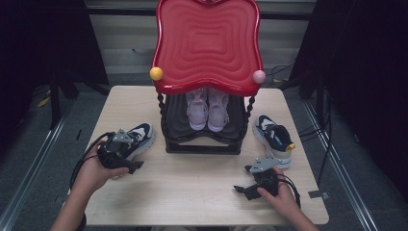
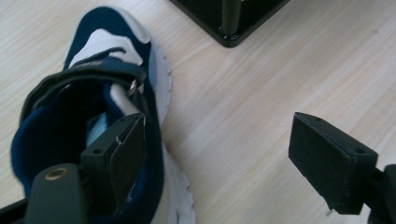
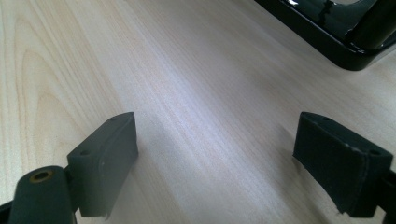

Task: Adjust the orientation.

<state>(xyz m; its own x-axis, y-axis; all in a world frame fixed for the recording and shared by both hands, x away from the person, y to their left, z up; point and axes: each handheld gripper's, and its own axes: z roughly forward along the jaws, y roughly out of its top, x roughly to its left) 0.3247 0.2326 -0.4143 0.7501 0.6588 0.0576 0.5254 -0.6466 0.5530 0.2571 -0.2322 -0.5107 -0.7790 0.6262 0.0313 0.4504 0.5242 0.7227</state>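
left tongs gape astride a navy sneaker's collar, ungripped; right tongs rest apart on the surface; pink pair already shelved, two sneakers remain.

No text, label, brand or number is showing clearly enough to read on anything here.

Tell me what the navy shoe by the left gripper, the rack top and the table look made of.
Navy shoe: seemingly knit or mesh fabric upper, matte, with a white rubbery-looking sole, lugged at the edge. Rack top: likely moulded plastic, glossy red, with highlights along its rippled rings. Table: wood-grain surface, pale and satin; possibly laminate, since the grain looks very even.
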